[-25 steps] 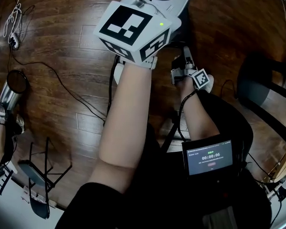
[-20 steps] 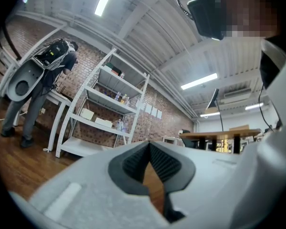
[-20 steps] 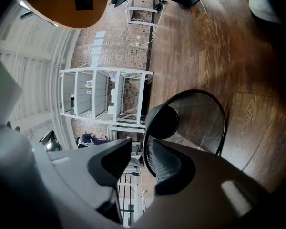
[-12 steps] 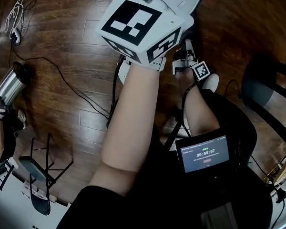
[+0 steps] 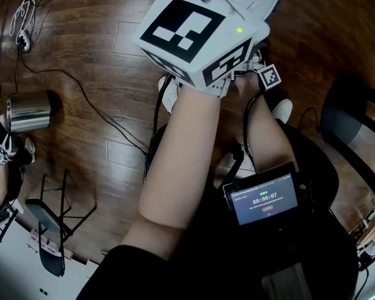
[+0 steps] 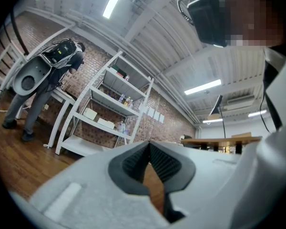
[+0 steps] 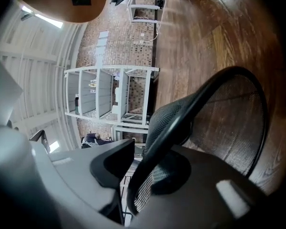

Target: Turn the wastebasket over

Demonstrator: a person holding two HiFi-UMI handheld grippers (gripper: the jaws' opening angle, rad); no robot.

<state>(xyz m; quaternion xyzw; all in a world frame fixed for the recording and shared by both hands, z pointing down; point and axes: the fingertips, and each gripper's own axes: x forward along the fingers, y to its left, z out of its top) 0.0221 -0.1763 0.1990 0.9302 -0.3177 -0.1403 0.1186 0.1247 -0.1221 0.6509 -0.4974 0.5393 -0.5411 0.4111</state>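
Observation:
The wastebasket (image 7: pixel 229 123) is black mesh with a round black rim (image 7: pixel 200 101); it lies on its side on the wooden floor and fills the right gripper view. My right gripper (image 7: pixel 150 159) has that rim between its jaws, which are closing onto it. In the head view only the right gripper's small marker (image 5: pixel 269 77) shows past my forearm, and the basket is hidden. My left gripper (image 6: pixel 150 144) is shut with nothing between its pads, raised in the air and aimed at distant shelves. Its marker cube (image 5: pixel 194 36) dominates the head view.
A steel cylinder (image 5: pixel 30 111) lies on the floor at far left by another person's hand (image 5: pixel 3 152). Cables (image 5: pixel 94 117) cross the boards. A folding stand (image 5: pixel 50 230) is at lower left, a dark chair (image 5: pixel 356 124) at right. White shelving (image 6: pixel 105 113) stands ahead.
The right gripper's marker has slid up the head view, away from me. The steel cylinder at far left has gone from tilted to lying level. The left cube has barely shifted.

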